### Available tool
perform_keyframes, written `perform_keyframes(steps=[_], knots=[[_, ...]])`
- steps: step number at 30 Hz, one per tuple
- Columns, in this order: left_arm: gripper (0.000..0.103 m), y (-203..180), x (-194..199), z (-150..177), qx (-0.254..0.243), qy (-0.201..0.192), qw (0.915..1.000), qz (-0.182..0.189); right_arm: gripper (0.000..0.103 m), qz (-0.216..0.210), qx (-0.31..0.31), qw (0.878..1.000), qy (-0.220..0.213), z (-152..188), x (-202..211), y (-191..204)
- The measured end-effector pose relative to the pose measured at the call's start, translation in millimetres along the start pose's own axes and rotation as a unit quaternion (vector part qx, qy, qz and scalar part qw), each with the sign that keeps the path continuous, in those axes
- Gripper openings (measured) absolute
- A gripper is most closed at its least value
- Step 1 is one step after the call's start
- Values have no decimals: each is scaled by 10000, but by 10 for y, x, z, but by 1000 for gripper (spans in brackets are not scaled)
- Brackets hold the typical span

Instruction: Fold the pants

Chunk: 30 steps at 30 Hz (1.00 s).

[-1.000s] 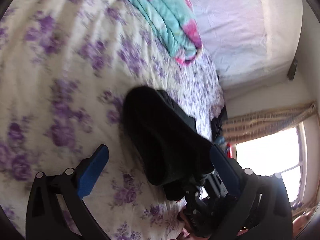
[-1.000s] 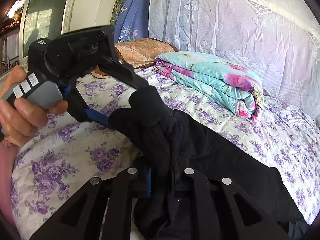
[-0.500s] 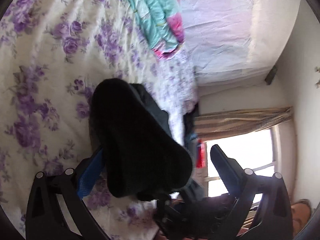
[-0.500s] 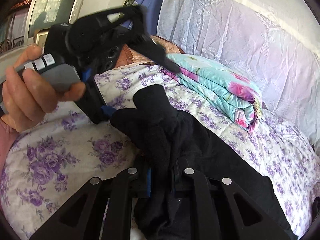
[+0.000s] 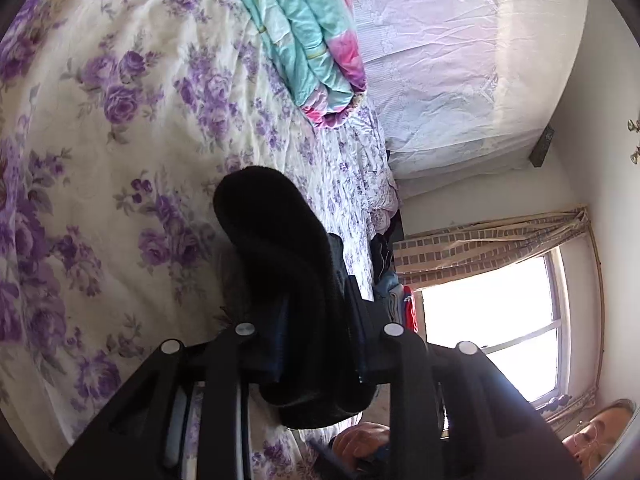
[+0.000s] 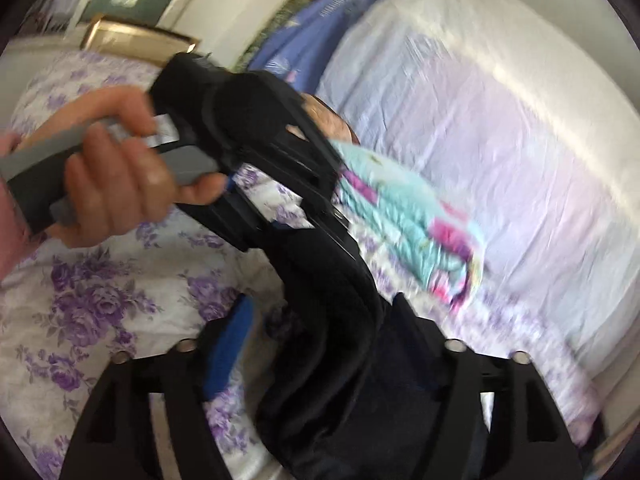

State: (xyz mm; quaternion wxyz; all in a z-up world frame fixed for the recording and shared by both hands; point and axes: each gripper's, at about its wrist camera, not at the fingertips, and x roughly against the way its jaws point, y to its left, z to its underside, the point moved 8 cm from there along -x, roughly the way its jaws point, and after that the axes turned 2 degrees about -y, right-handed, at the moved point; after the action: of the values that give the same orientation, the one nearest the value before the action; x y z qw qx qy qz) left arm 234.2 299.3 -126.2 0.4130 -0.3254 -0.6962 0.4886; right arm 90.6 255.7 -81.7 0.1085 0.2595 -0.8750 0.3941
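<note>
Since a moment ago my left gripper (image 5: pixel 316 344) has clamped onto the black pants (image 5: pixel 280 264) above the floral bedspread (image 5: pixel 100 128), while my right gripper (image 6: pixel 320 344) has spread apart. Handover mid-fold; next I regrip lower and lay flat.

My left gripper (image 5: pixel 316 344) is clamped on a thick fold of the black pants (image 5: pixel 276 248), which rise out of the jaws above the floral bedsheet (image 5: pixel 100 128). A folded turquoise-and-pink quilt (image 5: pixel 308 40) lies far on the bed. At the near right is a bright window (image 5: pixel 492 320); below the pants I see what may be my other hand (image 5: pixel 360 440).
</note>
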Motion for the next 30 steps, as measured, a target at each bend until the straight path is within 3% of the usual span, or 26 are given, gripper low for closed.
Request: perform_keyframes(steps=[2, 5, 7, 8, 9, 10, 11, 15, 17, 18, 19, 22, 27, 30], knots=[[25, -17, 24, 8, -29, 20, 10000, 52, 77, 157, 371, 9992, 74, -28, -102, 105], [25, -34, 79, 44, -98, 61, 9999, 76, 77, 758, 874, 9930, 254, -18, -347, 159], [23, -65, 95, 51, -141, 96, 9998, 144, 58, 850, 915, 9916, 333, 12, -424, 161], [27, -58, 113, 50, -161, 84, 9998, 82, 37, 926, 875, 9913, 338, 19, -429, 132], [44, -35, 122, 42, -81, 91, 9999, 52, 28, 855, 761, 9928, 354, 22, -417, 107], [78, -3, 119, 55, 182, 217, 9994, 182, 26, 795, 687, 9937, 392, 30, -415, 86], [92, 20, 119, 58, 335, 270, 9987, 268, 25, 833, 684, 9934, 402, 37, -413, 67], [94, -37, 110, 82, -104, 203, 9997, -69, 25, 984, 697, 9923, 279, 27, -311, 72], [93, -56, 36, 125, -252, 319, 9991, -101, 25, 1001, 654, 9926, 195, 5, -237, 77], [87, -59, 6, 141, -337, 351, 9987, -152, 25, 1017, 630, 9927, 153, -7, -199, 77], [63, -68, -49, 169, -464, 445, 9977, -214, 25, 1020, 600, 9929, 112, -8, -165, 61], [39, -122, -146, 231, -638, 550, 9962, -204, 25, 886, 444, 9950, 118, 40, -91, -5], [25, -489, -210, 340, -1125, 266, 9926, -382, 25, 1060, 205, 9941, -137, 136, 221, -221], [23, -749, -306, 436, -1363, 122, 9889, -578, 25, 1108, -92, 9934, -298, 226, 405, -433]])
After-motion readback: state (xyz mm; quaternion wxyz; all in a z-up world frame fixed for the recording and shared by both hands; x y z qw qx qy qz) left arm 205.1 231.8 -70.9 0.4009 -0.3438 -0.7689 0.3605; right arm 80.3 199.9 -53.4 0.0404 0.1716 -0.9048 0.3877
